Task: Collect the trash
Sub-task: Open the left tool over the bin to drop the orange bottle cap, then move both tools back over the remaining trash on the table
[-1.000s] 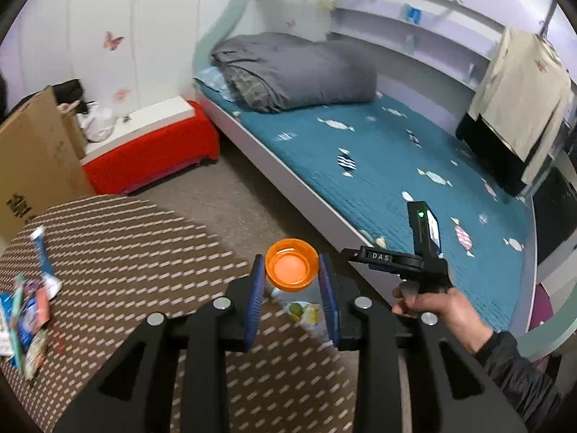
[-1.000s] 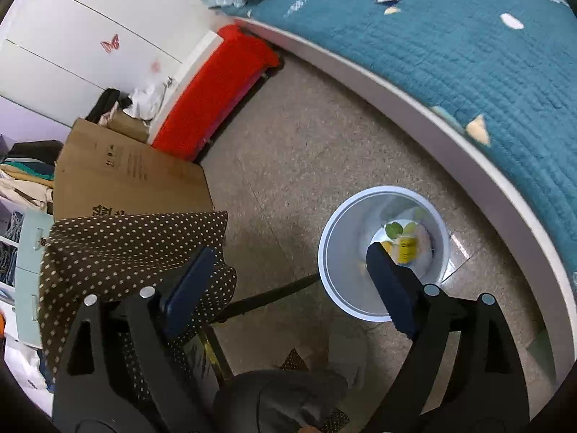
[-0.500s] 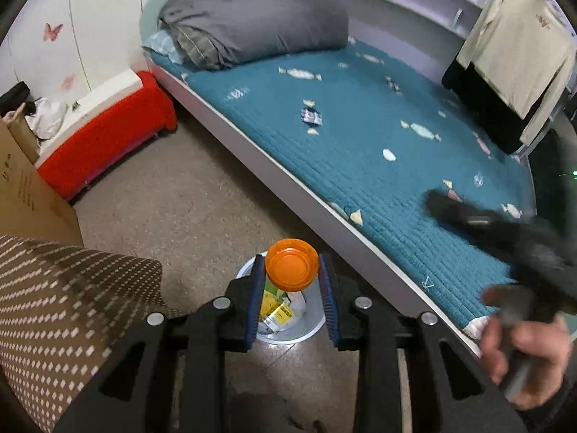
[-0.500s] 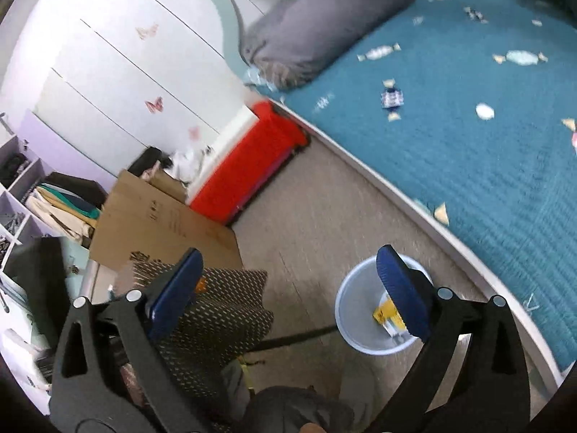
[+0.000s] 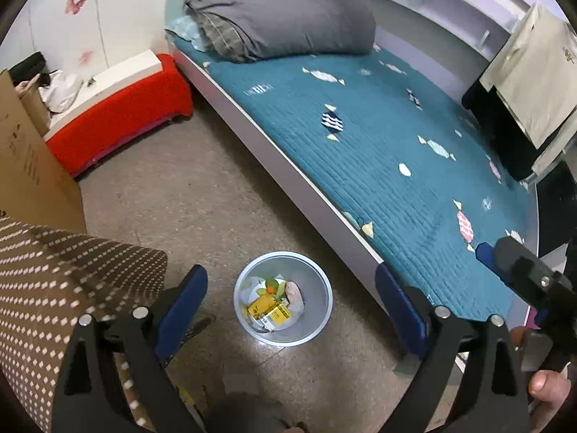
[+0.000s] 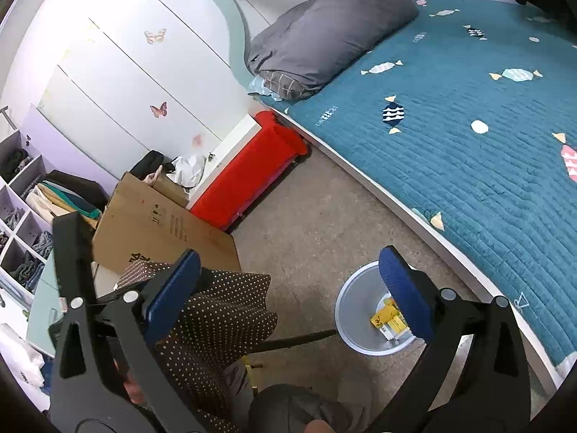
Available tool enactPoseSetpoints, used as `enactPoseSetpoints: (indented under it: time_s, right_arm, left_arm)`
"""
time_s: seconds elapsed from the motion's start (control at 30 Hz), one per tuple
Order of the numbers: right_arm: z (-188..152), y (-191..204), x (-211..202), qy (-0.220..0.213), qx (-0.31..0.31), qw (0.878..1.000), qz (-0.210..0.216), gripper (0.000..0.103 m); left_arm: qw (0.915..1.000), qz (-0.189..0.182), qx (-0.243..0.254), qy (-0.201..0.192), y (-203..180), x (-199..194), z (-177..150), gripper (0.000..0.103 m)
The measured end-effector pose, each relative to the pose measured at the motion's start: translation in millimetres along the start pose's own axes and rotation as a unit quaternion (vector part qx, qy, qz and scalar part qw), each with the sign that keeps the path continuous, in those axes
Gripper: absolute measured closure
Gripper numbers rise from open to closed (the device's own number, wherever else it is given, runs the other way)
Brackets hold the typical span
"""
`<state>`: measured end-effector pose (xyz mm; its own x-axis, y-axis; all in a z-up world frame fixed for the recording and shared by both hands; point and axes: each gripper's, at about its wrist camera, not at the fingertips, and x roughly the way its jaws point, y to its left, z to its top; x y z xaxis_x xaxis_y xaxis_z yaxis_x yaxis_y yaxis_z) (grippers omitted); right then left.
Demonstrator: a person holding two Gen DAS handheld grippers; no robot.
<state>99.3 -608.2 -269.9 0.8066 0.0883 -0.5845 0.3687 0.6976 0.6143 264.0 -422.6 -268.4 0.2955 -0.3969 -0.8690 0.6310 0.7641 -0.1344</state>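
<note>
The white trash bin point(image 5: 319, 310) stands on the floor beside the bed, holding a yellow packet point(image 5: 268, 310) and other scraps. My left gripper point(image 5: 290, 278) hangs over it, pointing steeply down. Its jaws are opening, spread wide with nothing between them. The right wrist view shows the bin point(image 6: 351, 310) at lower right, partly behind one blue pad, with the yellow packet point(image 6: 384, 319) inside. My right gripper point(image 6: 288, 256) is open and empty, higher up and off to the side. It also shows at the right edge of the left wrist view, right gripper point(image 5: 512, 259), held by a hand.
A table with a brown dotted cloth point(image 5: 54, 288) stands left of the bin. The teal bed point(image 5: 396, 144) runs along the right. A cardboard sheet point(image 5: 25, 166) and a red bench point(image 5: 119, 115) lie further back. The person's knee point(image 5: 245, 415) is below.
The left gripper swung from the table to above the bin holding an orange-capped bottle, then opened; the bottle is gone from its jaws. The right gripper rose away from the bin.
</note>
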Motion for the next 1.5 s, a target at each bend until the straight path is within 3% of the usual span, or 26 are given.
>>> enactPoseSetpoints:
  time_s: [0.2, 0.43, 0.8, 1.13, 1.37, 1.5]
  right_arm:
    - [-10, 41, -9, -0.012, -0.046, 0.998, -0.039, 0.006]
    - [-25, 90, -22, -0.012, -0.088, 0.996, -0.026, 0.006]
    - [-58, 181, -32, 0.011, -0.178, 0.984, 0.005, 0.006]
    - [-106, 253, -17, 0.048, -0.243, 0.968, 0.031, 0.006]
    - [-143, 291, 1, 0.078, -0.28, 0.956, 0.041, 0.006]
    - [-164, 308, 10, 0.092, -0.298, 0.949, 0.043, 0.006]
  left_arm:
    - [0.9989, 0.013, -0.011, -0.043, 12, -45, -14, 0.01]
    - [0.9937, 0.041, -0.008, -0.104, 19, -107, -39, 0.01]
    - [0.9832, 0.073, -0.04, -0.162, 64, -189, -89, 0.01]
    - [0.965, 0.13, -0.12, -0.194, 150, -238, -158, 0.01]
    - [0.9505, 0.155, -0.184, -0.197, 220, -254, -206, 0.01]
    - [0.9449, 0.166, -0.205, -0.193, 249, -253, -215, 0.01]
